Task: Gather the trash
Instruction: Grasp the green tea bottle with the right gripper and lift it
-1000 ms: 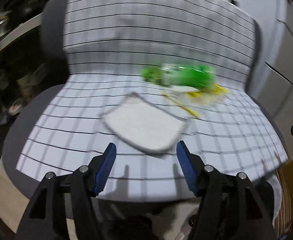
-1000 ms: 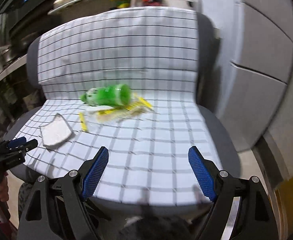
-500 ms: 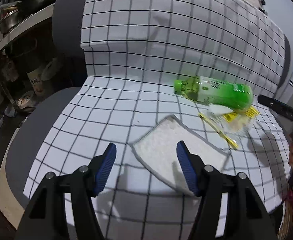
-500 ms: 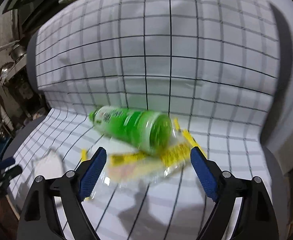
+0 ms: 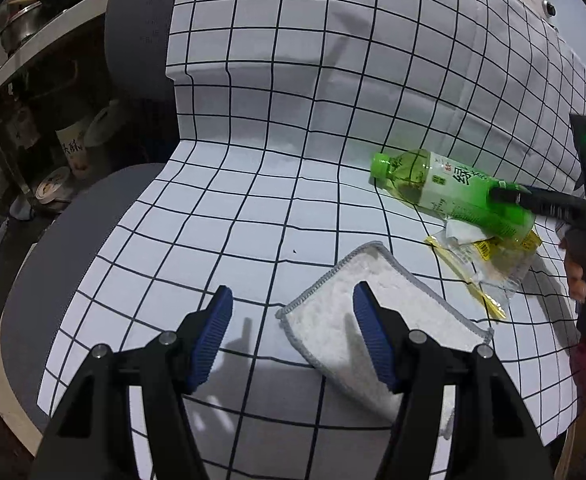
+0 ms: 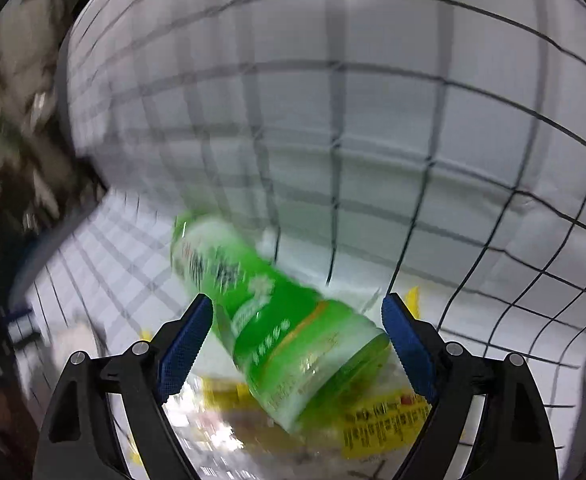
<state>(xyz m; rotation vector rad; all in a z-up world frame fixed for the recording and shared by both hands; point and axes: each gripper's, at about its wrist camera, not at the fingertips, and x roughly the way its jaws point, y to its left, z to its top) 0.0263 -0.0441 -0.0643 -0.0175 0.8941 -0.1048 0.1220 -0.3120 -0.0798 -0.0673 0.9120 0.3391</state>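
A green plastic bottle (image 5: 453, 192) lies on its side on the checked seat cover (image 5: 253, 200), cap to the left. Under its base lies a clear and yellow wrapper (image 5: 489, 256). In the blurred right wrist view, my right gripper (image 6: 297, 300) is open astride the bottle (image 6: 277, 320); the pads stand clear of it and the wrapper (image 6: 381, 420) lies below. The left wrist view shows one finger (image 5: 541, 204) of that gripper against the bottle's base. My left gripper (image 5: 292, 290) is open and empty, low over the cover, its right finger over a white cloth (image 5: 413, 320).
The cover drapes a grey seat (image 5: 53, 260) and its backrest (image 5: 133, 40). Left of the seat are shelves with pots and cups (image 5: 69, 148). A person's hand (image 5: 581, 264) holds the right gripper at the right edge.
The right gripper has closed in on the bottle and come down, so that its fingers now straddle it. The left gripper has shifted left and nearer the cloth. Both stay open.
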